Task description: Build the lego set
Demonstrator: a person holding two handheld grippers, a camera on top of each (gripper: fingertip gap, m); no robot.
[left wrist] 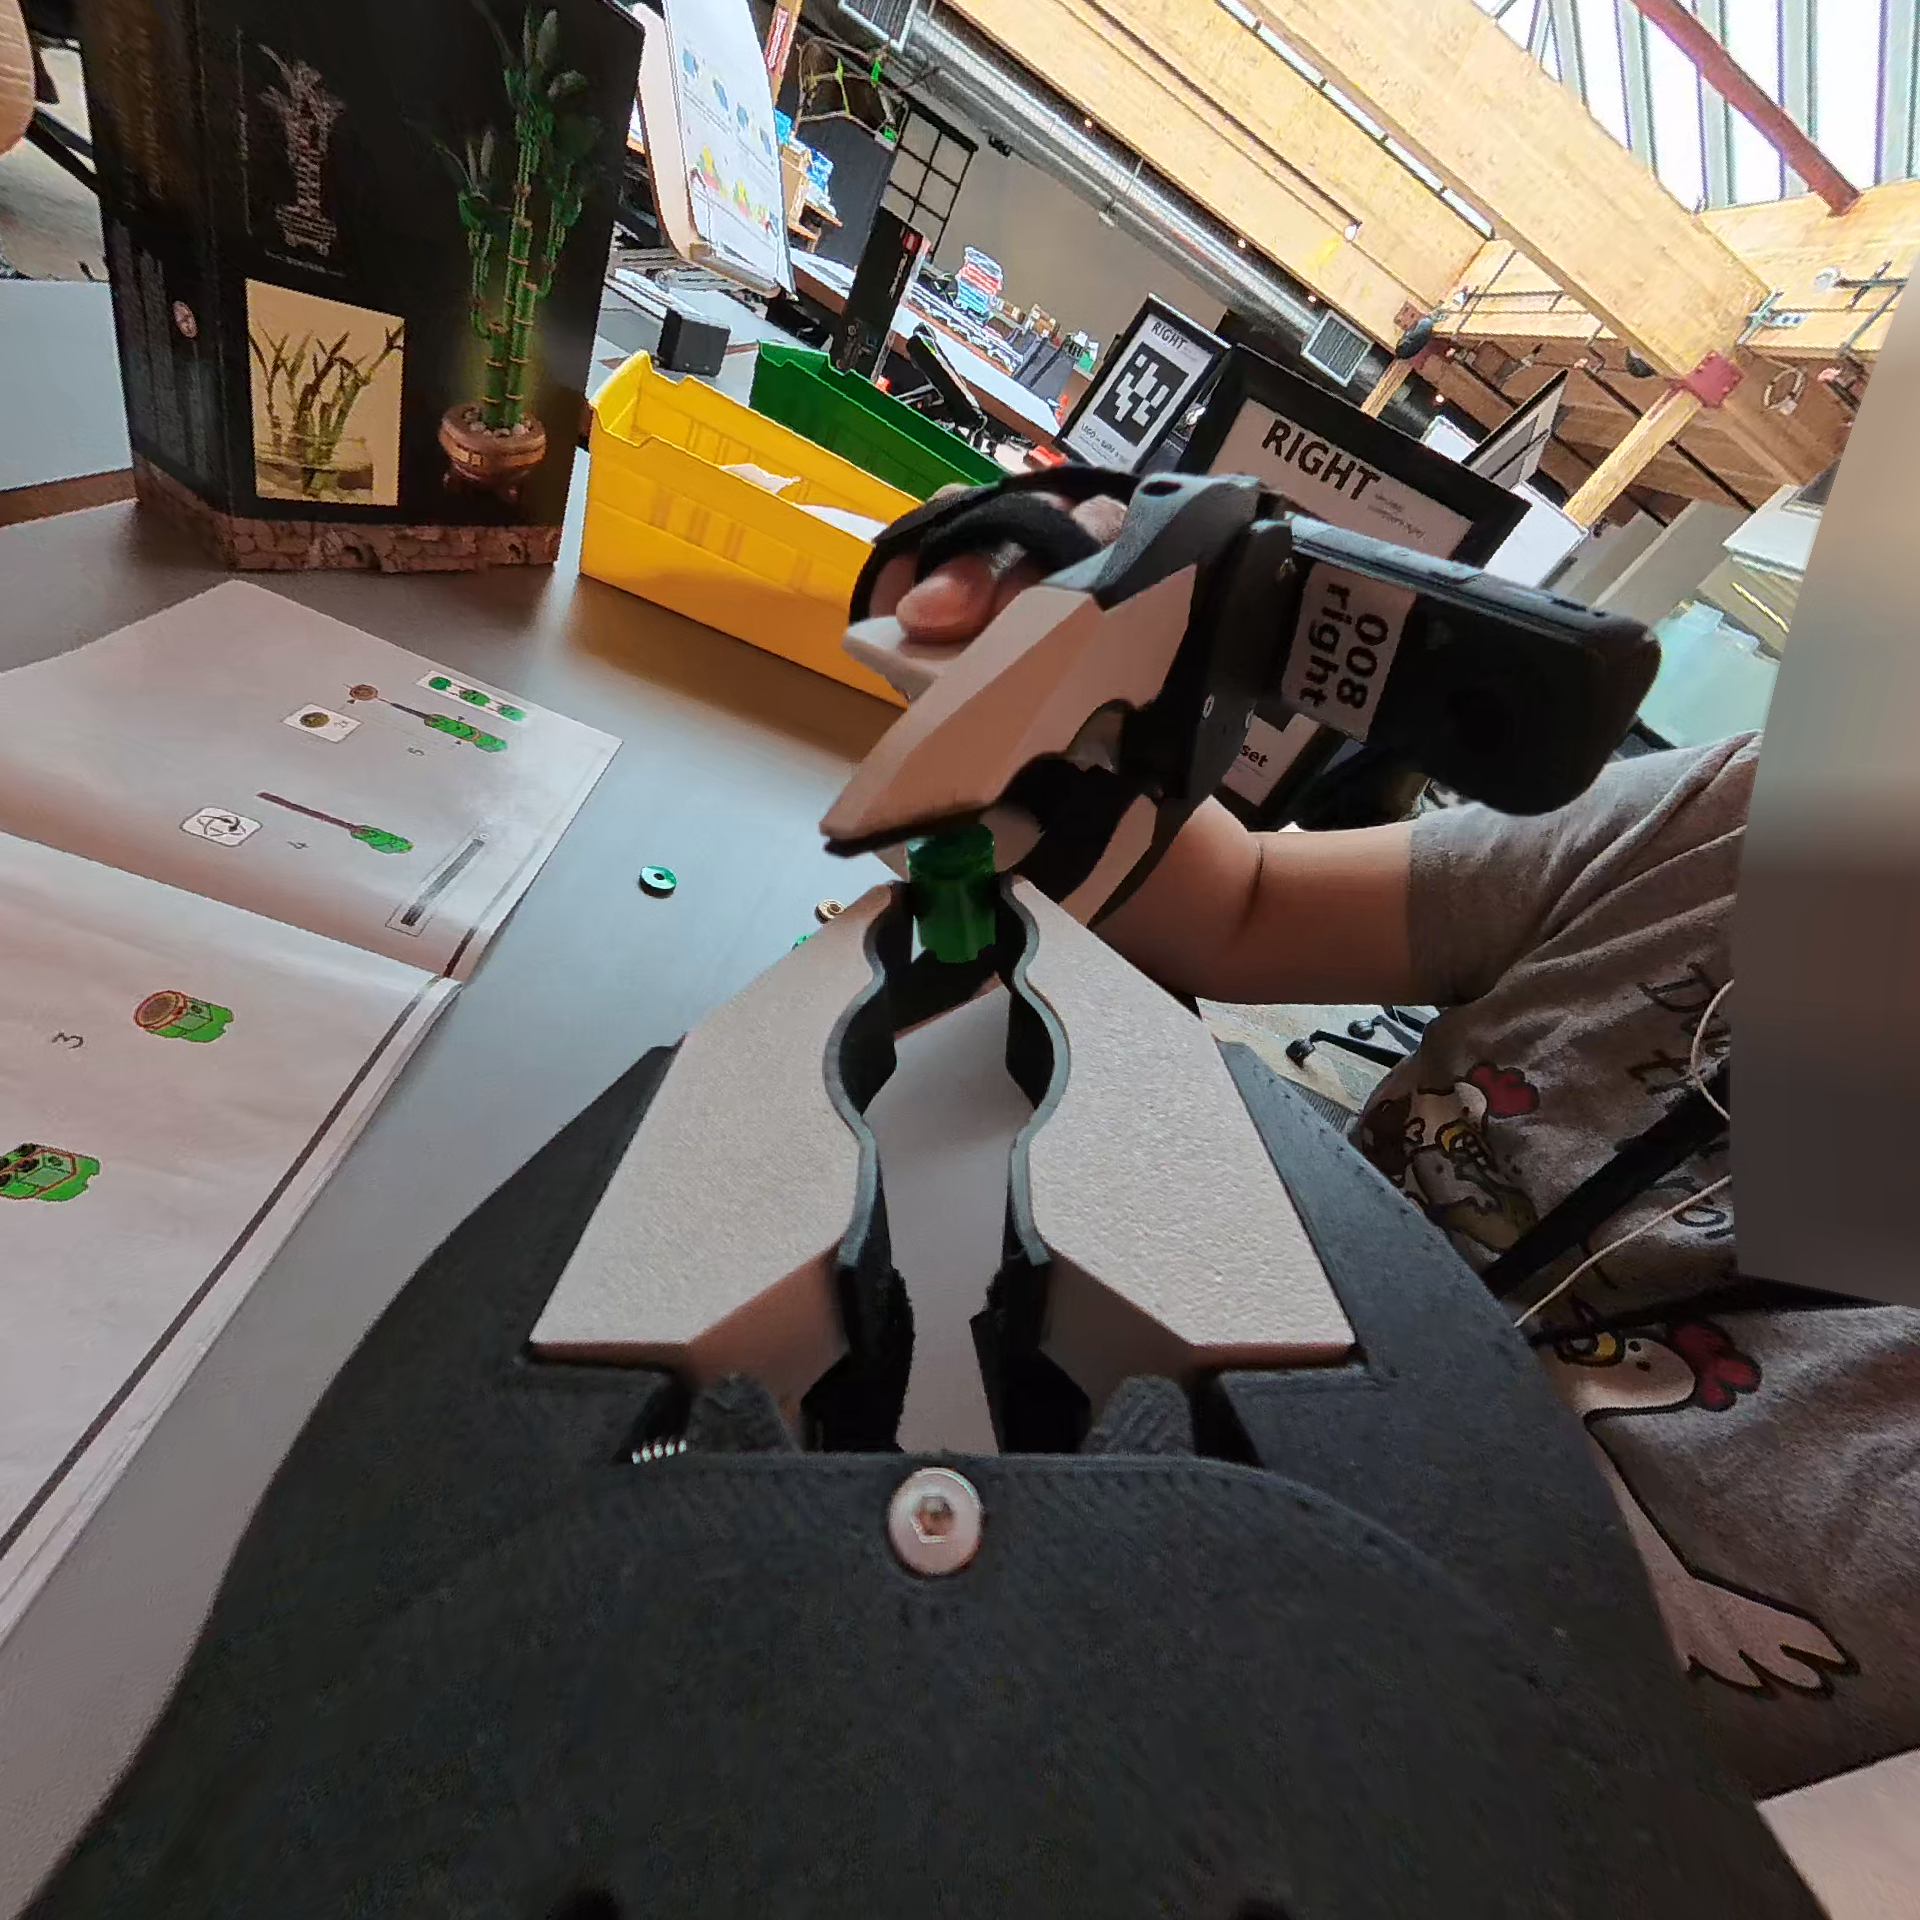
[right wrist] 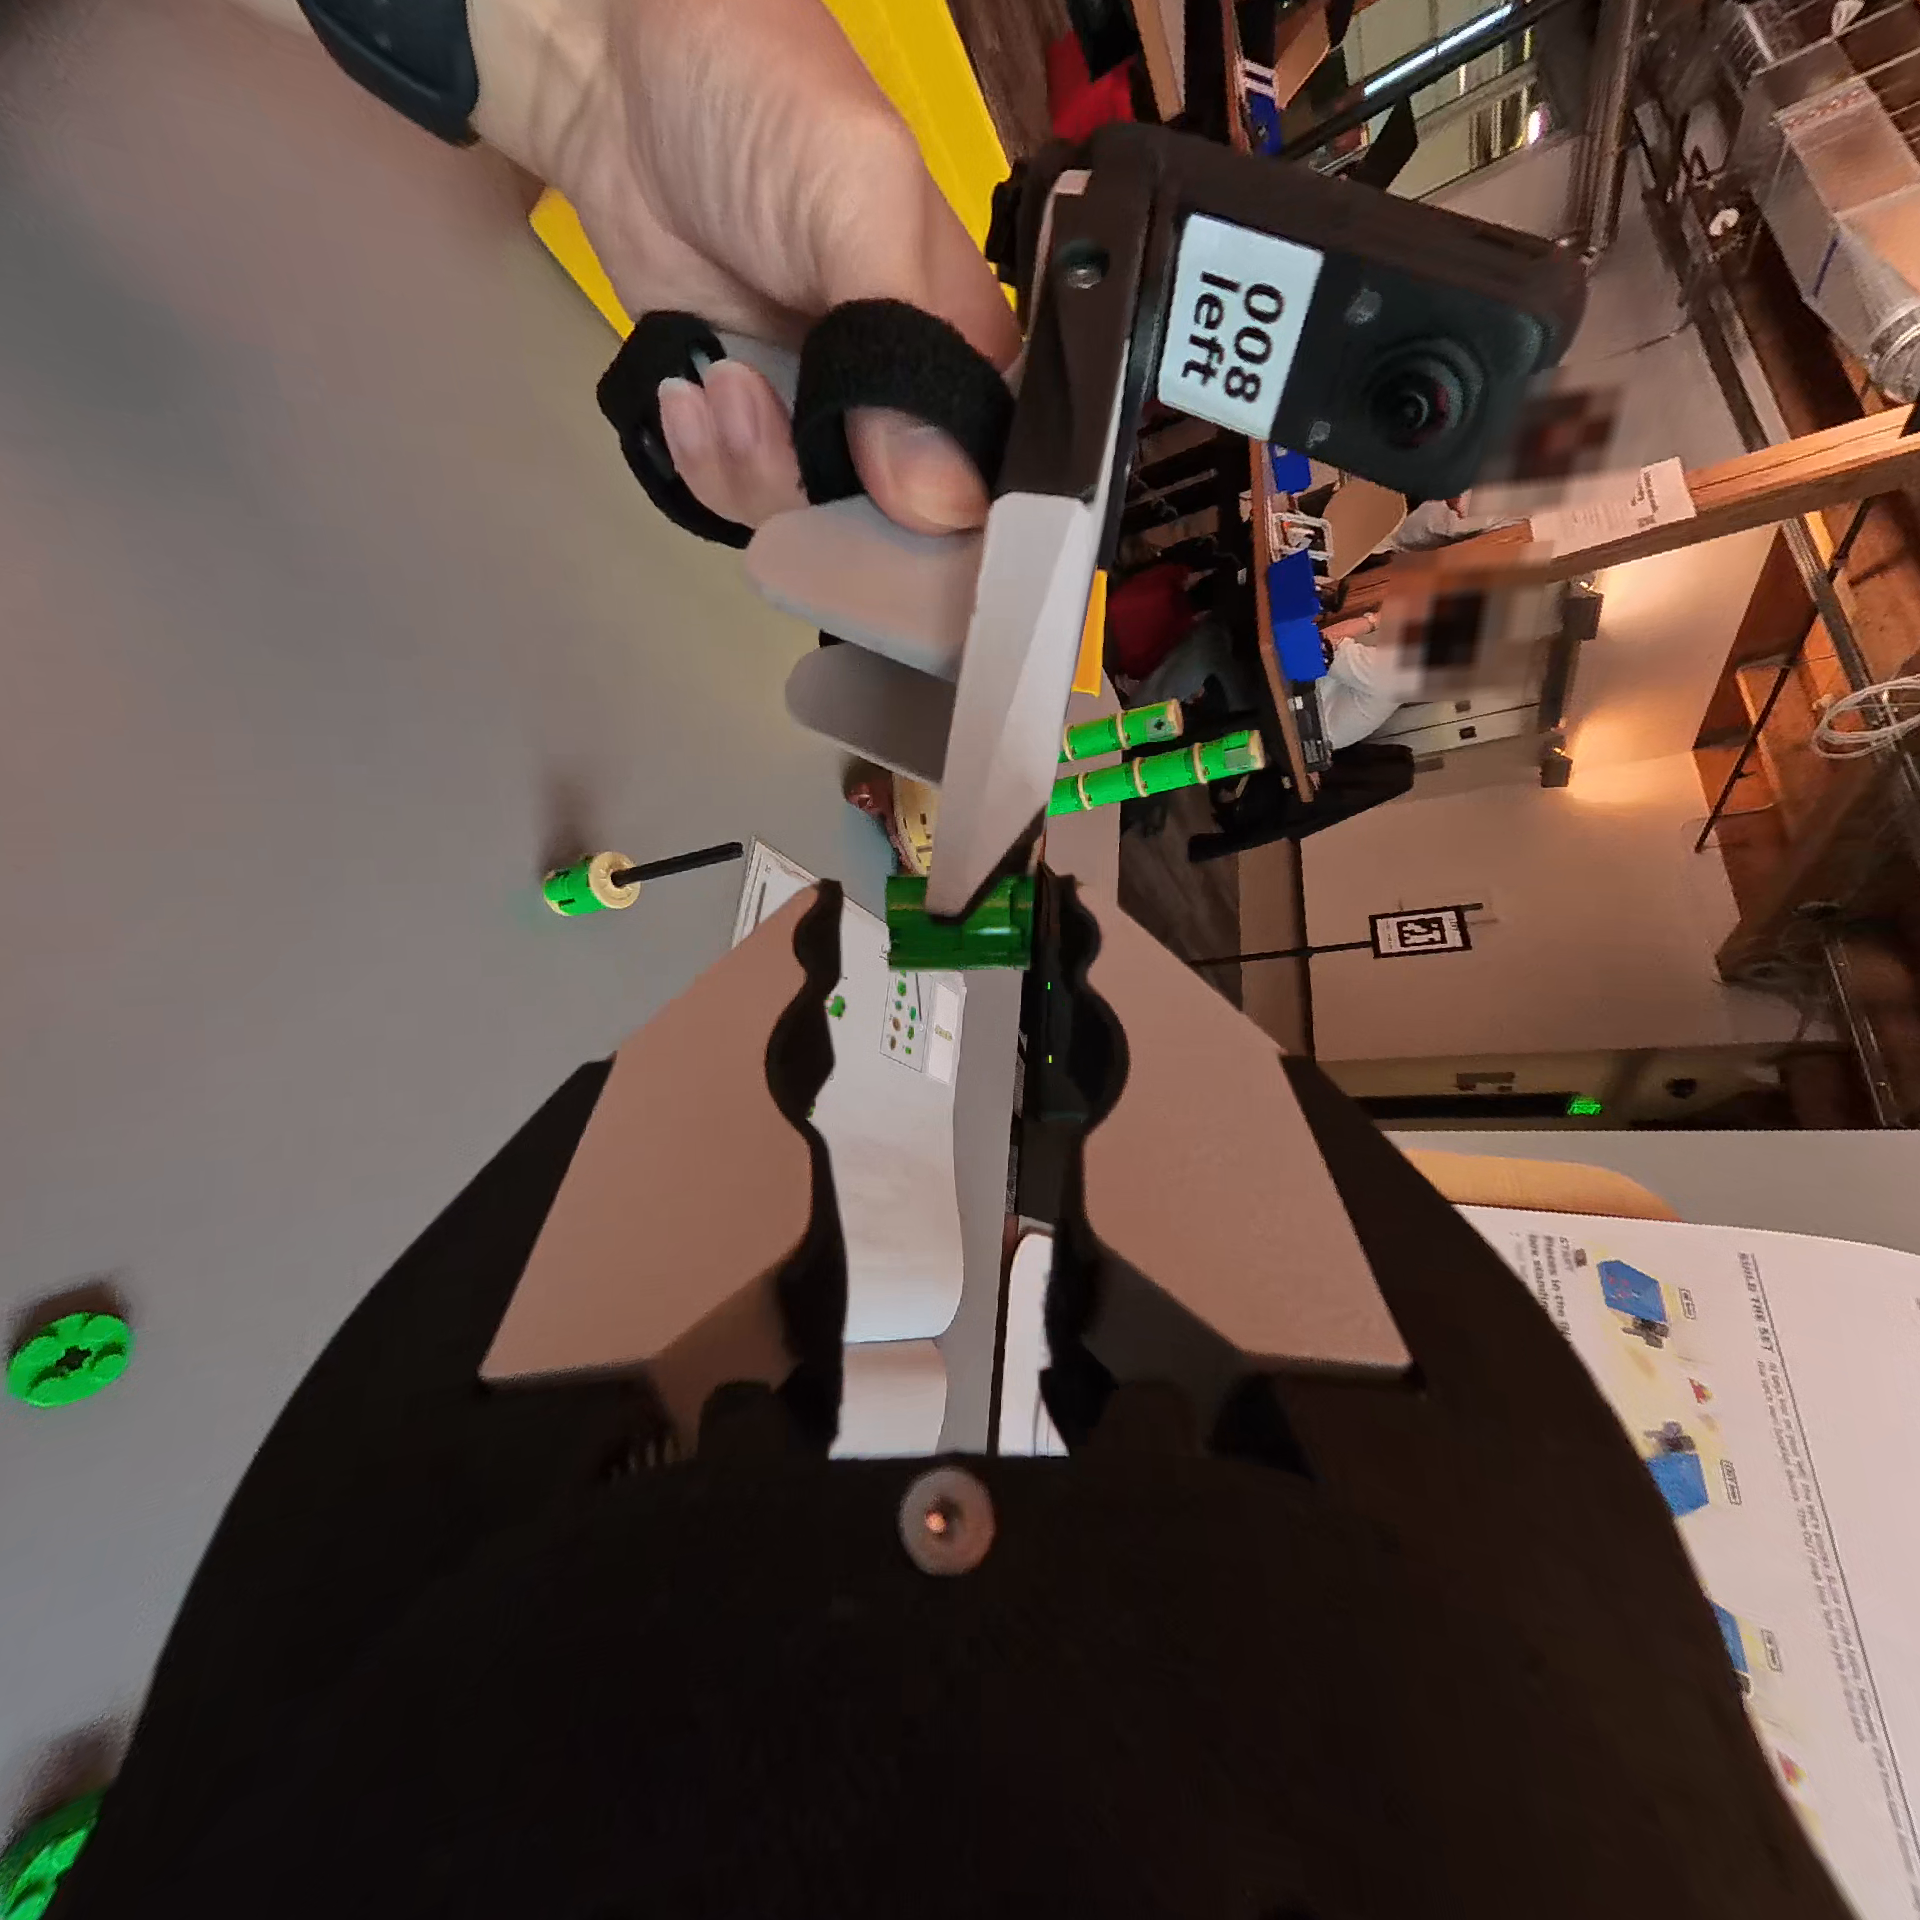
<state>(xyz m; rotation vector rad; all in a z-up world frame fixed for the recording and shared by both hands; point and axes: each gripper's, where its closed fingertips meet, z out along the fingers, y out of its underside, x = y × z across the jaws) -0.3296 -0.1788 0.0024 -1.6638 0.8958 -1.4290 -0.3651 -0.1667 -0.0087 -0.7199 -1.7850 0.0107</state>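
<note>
Since both the left gripper [left wrist: 951, 914] and right gripper [right wrist: 940, 925] pinch one green piece [left wrist: 948, 894] by their tips, uneven pushing could pop it loose. It'd probably drop onto the bench [left wrist: 665, 997].

Right gripper [right wrist: 951, 925] closed on a small green lego cylinder piece [right wrist: 956, 930] at frame centre. Left gripper [right wrist: 961, 894] enters from above, tips also clamped on it. Green-and-cream piece on a black axle [right wrist: 623, 881] lies centre left; flat round green piece [right wrist: 68, 1359] lower left, on the grey table [right wrist: 260, 675].

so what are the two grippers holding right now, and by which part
Both grip one green lego piece: the left gripper pinches its lower end at the fingertips, and the right gripper clamps its upper end.
</note>
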